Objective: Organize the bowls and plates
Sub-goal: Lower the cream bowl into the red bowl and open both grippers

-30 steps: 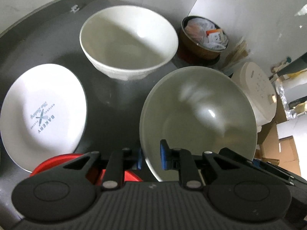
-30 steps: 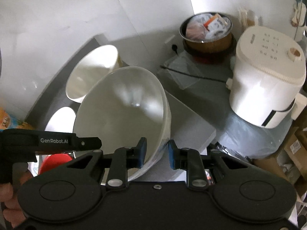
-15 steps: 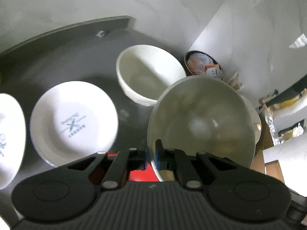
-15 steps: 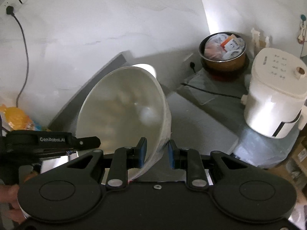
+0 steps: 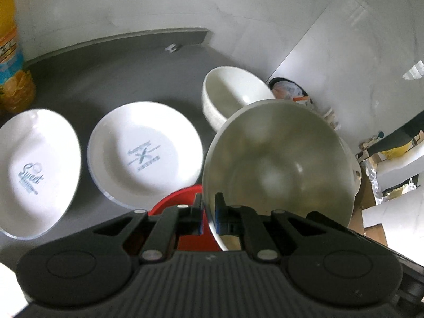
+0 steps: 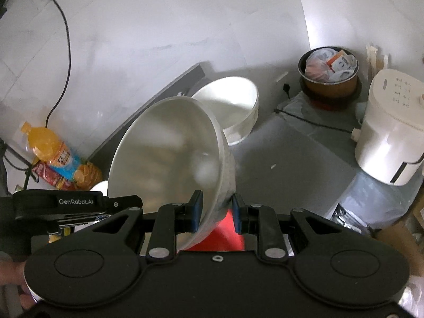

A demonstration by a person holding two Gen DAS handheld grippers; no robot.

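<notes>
A large grey-white bowl (image 5: 278, 164) hangs tilted above the dark table (image 5: 106, 74), held by both grippers. My left gripper (image 5: 208, 212) is shut on its near rim. In the right wrist view the same bowl (image 6: 169, 153) has its wall between the fingers of my right gripper (image 6: 216, 212), which is shut on it. A second white bowl (image 5: 233, 92) stands upright on the table behind it. Two white printed plates lie to the left, one in the middle (image 5: 144, 151) and one at the far left (image 5: 34, 172). A red dish (image 5: 182, 198) sits below the held bowl, mostly hidden.
An orange drink bottle (image 6: 53, 153) stands by the wall at the table's left end, with a cable above it. To the right, off the table, are a white rice cooker (image 6: 392, 127) and a brown pot (image 6: 328, 71) stuffed with bags. A hand (image 6: 10, 278) holds the left gripper.
The left gripper's fingers closed on the bowl's rim. Both grippers then rose with the bowl, so the table looks farther off and the second plate and the bottle came into view.
</notes>
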